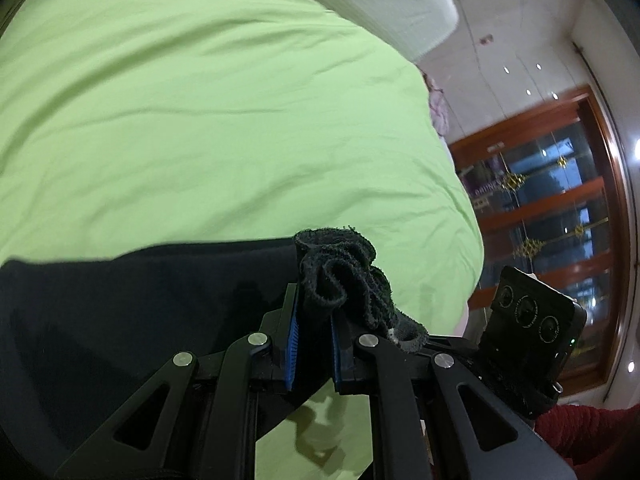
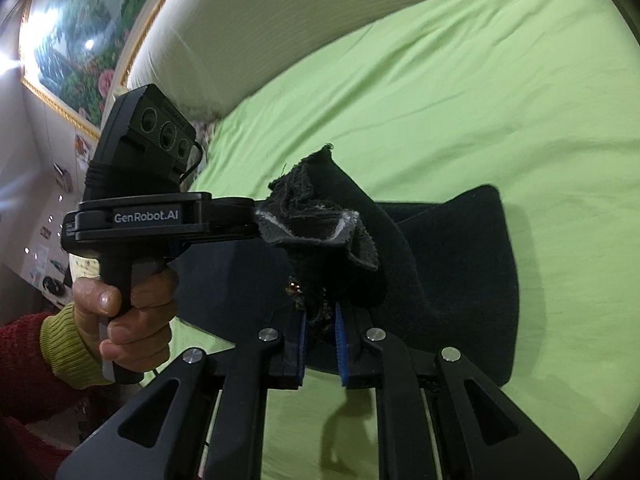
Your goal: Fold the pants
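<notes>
Left wrist view: left tool (image 1: 313, 334) is pinched on a bunched black edge of the pants (image 1: 132, 300), frayed knit hem ruffled above the blue ribbed pads (image 1: 291, 344). The rest of the garment is seen running away to the left of the tool as a dark, matte, soft sheet, lifted off the green bedsheet (image 1: 200, 120); a shadow is cast on the sheet below the jaws. The right tool's camera housing (image 1: 532, 316) is visible just beside on the right, so both tools are held close together. Right wrist view: right tool (image 2: 321, 338) is clamped on another bunched edge of the pants (image 2: 460, 272), raw torn-looking fringe with pale backing showing. The left tool (image 2: 248, 220) is seen gripped by the left hand (image 2: 128, 320), near and to the left, its tip touching the same fabric bundle. The remaining cloth is laid forward and right on the bed, apparently already doubled, long axis judged roughly across the view. Next move likely depends on the held edge being carried forward over the lying part; both tools are about equally near. White pillow (image 2: 260, 32) lies beyond.
</notes>
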The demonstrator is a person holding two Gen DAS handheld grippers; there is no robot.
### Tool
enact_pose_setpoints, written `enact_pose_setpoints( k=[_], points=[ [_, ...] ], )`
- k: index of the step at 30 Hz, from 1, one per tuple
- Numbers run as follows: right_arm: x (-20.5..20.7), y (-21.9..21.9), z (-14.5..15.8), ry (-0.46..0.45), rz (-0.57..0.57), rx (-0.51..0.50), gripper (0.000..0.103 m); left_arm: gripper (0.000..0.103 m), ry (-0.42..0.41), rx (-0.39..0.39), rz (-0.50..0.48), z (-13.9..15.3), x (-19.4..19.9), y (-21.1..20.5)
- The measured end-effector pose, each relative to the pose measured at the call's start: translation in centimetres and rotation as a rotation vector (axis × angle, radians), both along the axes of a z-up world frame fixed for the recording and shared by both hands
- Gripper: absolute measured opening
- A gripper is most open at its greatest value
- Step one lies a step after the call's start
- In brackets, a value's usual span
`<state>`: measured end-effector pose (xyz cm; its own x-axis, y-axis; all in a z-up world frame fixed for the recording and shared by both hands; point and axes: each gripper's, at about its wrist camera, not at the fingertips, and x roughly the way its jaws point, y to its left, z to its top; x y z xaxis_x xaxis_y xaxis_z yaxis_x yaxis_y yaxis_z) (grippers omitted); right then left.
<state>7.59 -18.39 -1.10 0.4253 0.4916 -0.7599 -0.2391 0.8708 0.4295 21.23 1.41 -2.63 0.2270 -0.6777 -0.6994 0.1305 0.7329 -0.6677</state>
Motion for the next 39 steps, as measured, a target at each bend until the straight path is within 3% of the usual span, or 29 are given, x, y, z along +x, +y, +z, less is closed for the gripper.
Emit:
enact_pose_setpoints(
  k=[6, 10, 14, 20, 26, 39],
  points=[
    [2.0, 2.2, -0.5, 0.049, 0.024, -0.033, 0.02, 0.011, 0.041, 0.004, 0.05, -1.7, -0.9, 1.0],
    [2.8, 3.4, -0.9, 0.077, 0.049, -0.039, 0.044, 0.013, 0.059, 0.003, 0.083, -2.3, -1.8, 1.7],
    [3.0, 4.7, -0.9, 0.07, 0.077, -0.058, 0.05, 0.015, 0.058, 0.0, 0.131, -2.3, -2.6, 2.7],
    [3.3, 5.6, -1.1, 0.082, 0.105, -0.05, 0.051, 0.02, 0.065, -0.017, 0.205, -2.1, -4.2, 4.5],
    [3.0, 6.3, -0.6, 0.083, 0.154, -0.034, 0.051, 0.033, 0.058, -0.029, 0.296, -1.5, -6.4, 6.8],
    [4.8, 10.8, 1.0, 0.065, 0.276, -0.018, 0.051, 0.052, 0.06, -0.043, 0.63, -0.7, -13.9, 15.1]
  ],
)
